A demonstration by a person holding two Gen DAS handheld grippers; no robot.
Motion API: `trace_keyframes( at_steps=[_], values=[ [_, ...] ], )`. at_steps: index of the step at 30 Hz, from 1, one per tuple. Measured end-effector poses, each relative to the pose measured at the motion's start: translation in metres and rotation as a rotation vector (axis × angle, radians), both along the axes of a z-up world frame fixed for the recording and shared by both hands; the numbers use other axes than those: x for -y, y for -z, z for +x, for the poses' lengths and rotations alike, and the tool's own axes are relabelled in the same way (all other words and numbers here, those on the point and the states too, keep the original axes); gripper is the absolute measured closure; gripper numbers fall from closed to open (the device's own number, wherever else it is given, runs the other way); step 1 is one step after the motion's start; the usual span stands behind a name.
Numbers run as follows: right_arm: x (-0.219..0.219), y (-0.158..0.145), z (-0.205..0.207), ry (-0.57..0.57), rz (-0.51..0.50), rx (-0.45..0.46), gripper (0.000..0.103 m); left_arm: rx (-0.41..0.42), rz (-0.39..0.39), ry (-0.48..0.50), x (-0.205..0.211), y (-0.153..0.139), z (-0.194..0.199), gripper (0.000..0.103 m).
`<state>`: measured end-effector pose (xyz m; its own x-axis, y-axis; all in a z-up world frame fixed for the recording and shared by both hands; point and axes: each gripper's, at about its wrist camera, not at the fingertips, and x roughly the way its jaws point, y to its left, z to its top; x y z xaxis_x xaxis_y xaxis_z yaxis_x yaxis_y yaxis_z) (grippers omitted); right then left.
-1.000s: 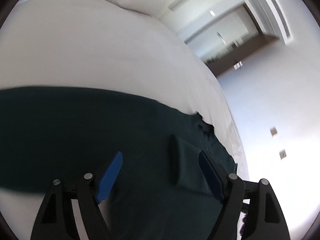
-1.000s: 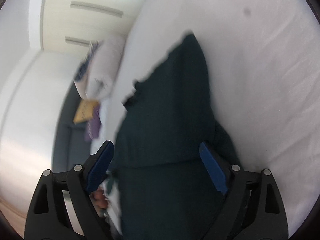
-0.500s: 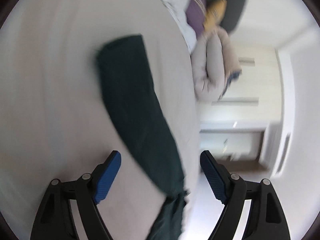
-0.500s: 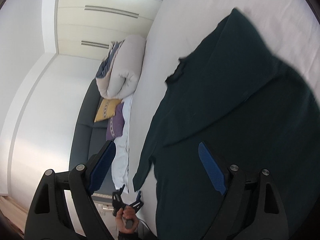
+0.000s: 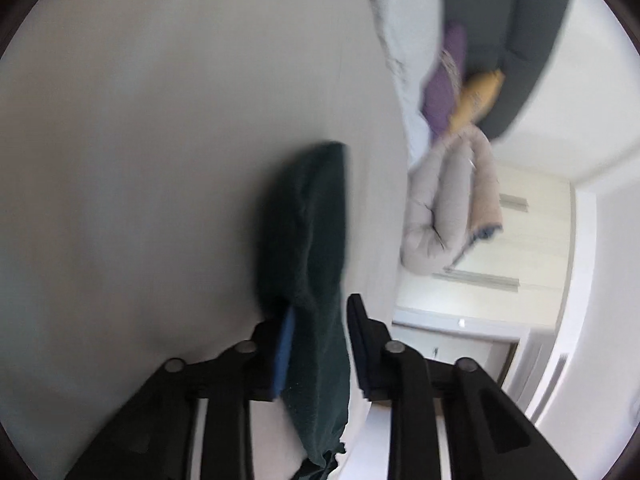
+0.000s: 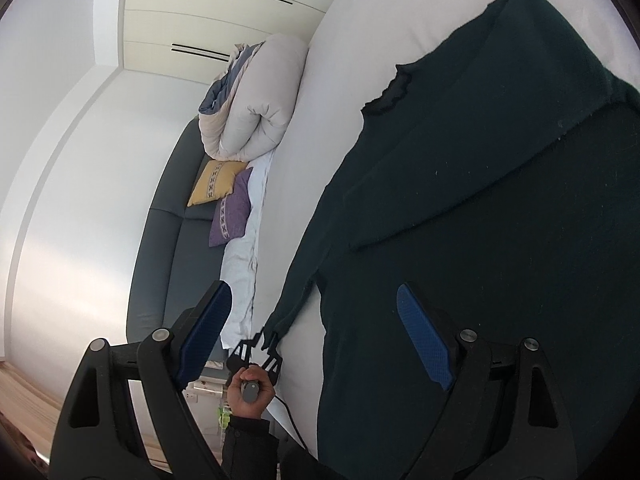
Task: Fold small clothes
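A dark green sweater [image 6: 480, 200] lies spread on the white bed [image 6: 320, 140], one sleeve folded across its body. Its other sleeve [image 5: 308, 240] stretches toward the bed's edge. My left gripper [image 5: 318, 344] is shut on the cuff end of that sleeve; it also shows in the right wrist view [image 6: 260, 350], small, at the bed's edge. My right gripper [image 6: 316, 332] is open and empty, hovering above the sweater's body near the sleeve.
A rolled beige duvet [image 6: 256, 108] lies at the head of the bed. A yellow cushion [image 6: 214, 184] and a purple cushion [image 6: 234, 212] lean on the dark grey headboard [image 6: 160, 240]. White wardrobe doors [image 6: 208, 16] stand behind.
My left gripper swung to the sleeve's end and closed on it. My right gripper lifted and drew back from the sweater, staying open.
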<state>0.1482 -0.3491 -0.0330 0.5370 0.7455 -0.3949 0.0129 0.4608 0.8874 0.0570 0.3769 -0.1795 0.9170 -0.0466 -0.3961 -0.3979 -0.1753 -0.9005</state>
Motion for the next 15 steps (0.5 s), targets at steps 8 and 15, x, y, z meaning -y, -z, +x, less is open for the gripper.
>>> trace_keyframes(
  at_steps=[8,15],
  values=[
    [-0.018,0.009,-0.001,0.013,0.0,0.002,0.017,-0.145,0.111,-0.011,0.012,-0.031,-0.011,0.012],
    [-0.024,0.009,-0.005,-0.005,0.004,0.012,0.017,-0.068,0.078,-0.027,-0.003,-0.019,0.02,0.023]
  ],
)
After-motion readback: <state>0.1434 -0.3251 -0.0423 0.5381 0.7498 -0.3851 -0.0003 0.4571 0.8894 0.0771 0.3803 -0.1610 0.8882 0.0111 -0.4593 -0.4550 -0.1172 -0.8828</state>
